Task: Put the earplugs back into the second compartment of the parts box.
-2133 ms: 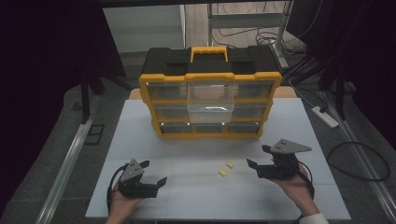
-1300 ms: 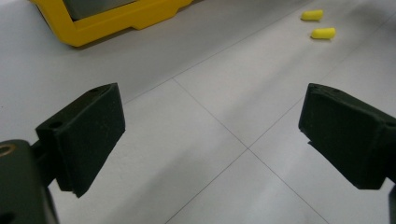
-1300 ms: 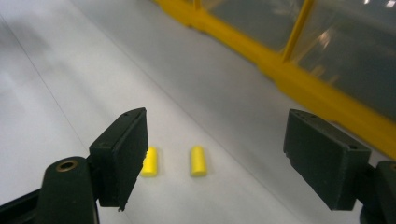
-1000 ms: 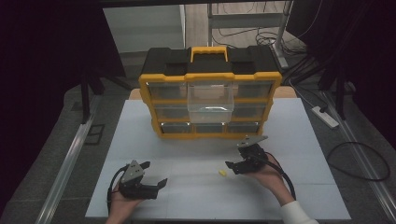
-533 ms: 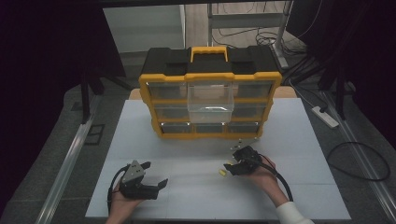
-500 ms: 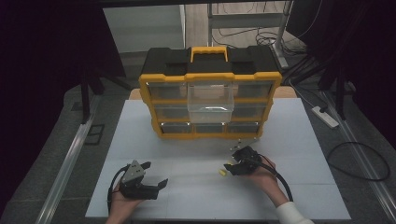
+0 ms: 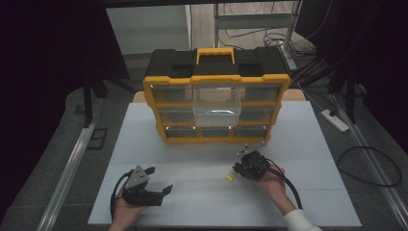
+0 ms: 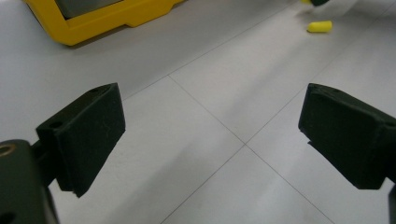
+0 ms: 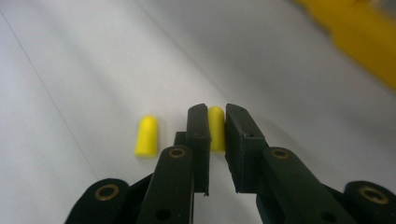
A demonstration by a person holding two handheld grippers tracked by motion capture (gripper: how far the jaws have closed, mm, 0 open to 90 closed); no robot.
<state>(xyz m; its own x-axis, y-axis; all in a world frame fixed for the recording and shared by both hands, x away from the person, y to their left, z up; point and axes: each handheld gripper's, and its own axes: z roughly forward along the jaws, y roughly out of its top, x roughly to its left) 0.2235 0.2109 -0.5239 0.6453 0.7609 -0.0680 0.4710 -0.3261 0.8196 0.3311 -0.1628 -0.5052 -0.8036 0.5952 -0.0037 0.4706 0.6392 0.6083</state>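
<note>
The right tongs (image 9: pixel 215 128) are closed on a yellow foam earplug (image 9: pixel 215 125), having just finished closing; the plug stands pinched between the two black pads near their tips. In the right gripper view, a second yellow earplug (image 9: pixel 147 135) lies on the white bench (image 9: pixel 70 70) just beside the gripped one, apart from the jaws. In the high view, the right tongs (image 7: pixel 239 168), held in the person's right hand (image 7: pixel 269 180), point toward the left, with the free earplug (image 7: pixel 229 178) lying just off their tips on the bench (image 7: pixel 308 144). The left tongs (image 8: pixel 210 135) are open wide with bare bench surface between their pads; in the high view they (image 7: pixel 161 179) rest low at the near left, held in the left hand (image 7: pixel 126 209), well apart from the earplugs. The left gripper view shows the free earplug (image 8: pixel 319 26) farther off. A yellow-and-black organizer case (image 7: pixel 216 103) stands upright at the far middle of the bench, one clear drawer (image 7: pixel 216 102) in its upper middle row pulled forward.
</note>
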